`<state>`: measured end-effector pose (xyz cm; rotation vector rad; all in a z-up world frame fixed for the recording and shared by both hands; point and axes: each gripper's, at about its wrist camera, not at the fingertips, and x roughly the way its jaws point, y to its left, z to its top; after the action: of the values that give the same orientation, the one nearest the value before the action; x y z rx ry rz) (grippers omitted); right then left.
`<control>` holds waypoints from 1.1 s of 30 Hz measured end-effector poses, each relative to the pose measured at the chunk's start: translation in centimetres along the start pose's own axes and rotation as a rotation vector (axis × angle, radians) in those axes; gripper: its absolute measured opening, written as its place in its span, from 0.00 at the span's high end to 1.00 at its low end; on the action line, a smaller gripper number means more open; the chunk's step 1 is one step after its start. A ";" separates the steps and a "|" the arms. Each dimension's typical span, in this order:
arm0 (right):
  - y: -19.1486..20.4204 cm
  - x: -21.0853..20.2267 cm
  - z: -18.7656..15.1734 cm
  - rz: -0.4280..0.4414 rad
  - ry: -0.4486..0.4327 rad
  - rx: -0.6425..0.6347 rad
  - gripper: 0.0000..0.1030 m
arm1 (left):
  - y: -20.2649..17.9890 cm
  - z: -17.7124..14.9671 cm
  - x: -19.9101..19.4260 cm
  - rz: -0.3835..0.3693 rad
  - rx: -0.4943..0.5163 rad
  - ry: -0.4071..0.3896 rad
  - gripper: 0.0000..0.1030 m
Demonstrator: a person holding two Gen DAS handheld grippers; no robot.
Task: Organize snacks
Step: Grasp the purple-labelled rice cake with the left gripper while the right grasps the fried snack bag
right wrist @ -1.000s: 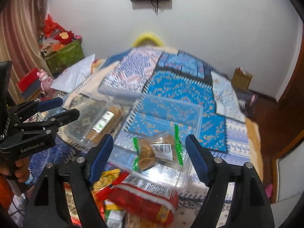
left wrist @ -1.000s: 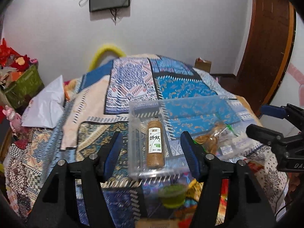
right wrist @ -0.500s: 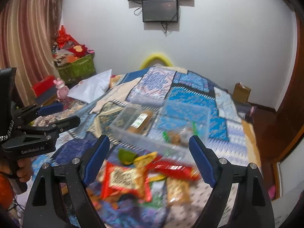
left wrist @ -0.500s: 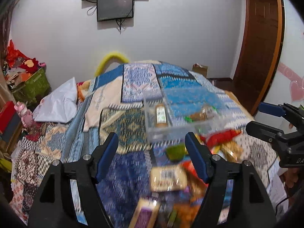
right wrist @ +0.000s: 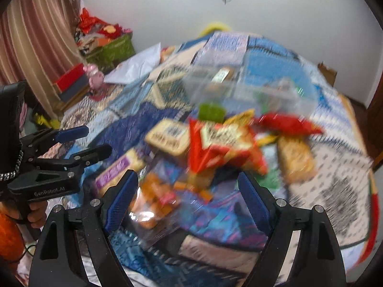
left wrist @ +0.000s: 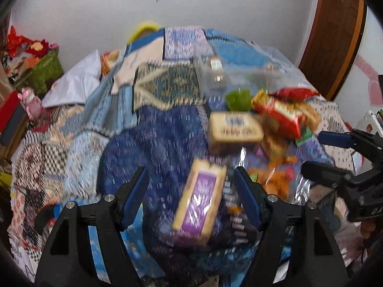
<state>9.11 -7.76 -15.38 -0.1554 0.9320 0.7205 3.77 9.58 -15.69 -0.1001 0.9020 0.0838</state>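
Observation:
A pile of snack packs lies on the patterned bedspread. A purple-labelled biscuit pack lies between the fingers of my open left gripper, below it. A tan pack, a red bag and a green cup lie beyond. A clear plastic bin with a biscuit roll and a small bag stands behind the pile. My right gripper is open and empty over a clear bag of orange snacks. Both views are motion-blurred.
A white pillow lies at the bed's left side. A green box of red items and a curtain stand left of the bed. A wooden door is at the right. A monitor hangs on the far wall.
Both grippers have pulled back from the clear bin and tilted down toward the snack pile near the bed's front. The bin now stands farther away. Both stay open.

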 end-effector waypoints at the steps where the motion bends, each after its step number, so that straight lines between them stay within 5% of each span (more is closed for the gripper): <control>1: 0.4 0.3 -0.3 0.006 0.013 -0.004 0.19 | 0.0 -0.5 0.2 -0.006 -0.001 0.012 0.30; 7: 2.4 2.7 -1.4 0.008 0.080 -0.061 0.18 | 0.1 -2.5 1.7 -0.019 -0.005 0.062 0.30; 17: 3.3 4.9 -2.1 0.025 0.119 -0.085 0.15 | 0.9 -3.6 4.3 -0.059 -0.062 0.121 0.50; 19: 3.3 4.7 -2.0 0.026 0.103 -0.090 0.18 | 0.8 -3.7 4.1 -0.053 -0.053 0.111 0.50; 21: 3.2 4.6 -1.9 0.041 0.099 -0.086 0.39 | 0.5 -3.7 4.0 -0.053 -0.040 0.106 0.54; 23: 3.0 4.6 -1.8 0.054 0.095 -0.077 0.45 | 0.3 -3.7 3.9 -0.055 -0.033 0.101 0.54; 33: 3.1 2.3 -0.7 0.067 0.000 -0.082 0.57 | -0.8 -1.9 1.4 -0.071 -0.011 0.012 0.57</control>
<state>7.54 -4.53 -17.03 -0.1974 0.9117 0.8215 3.23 8.59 -17.91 -0.1432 0.9097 0.0227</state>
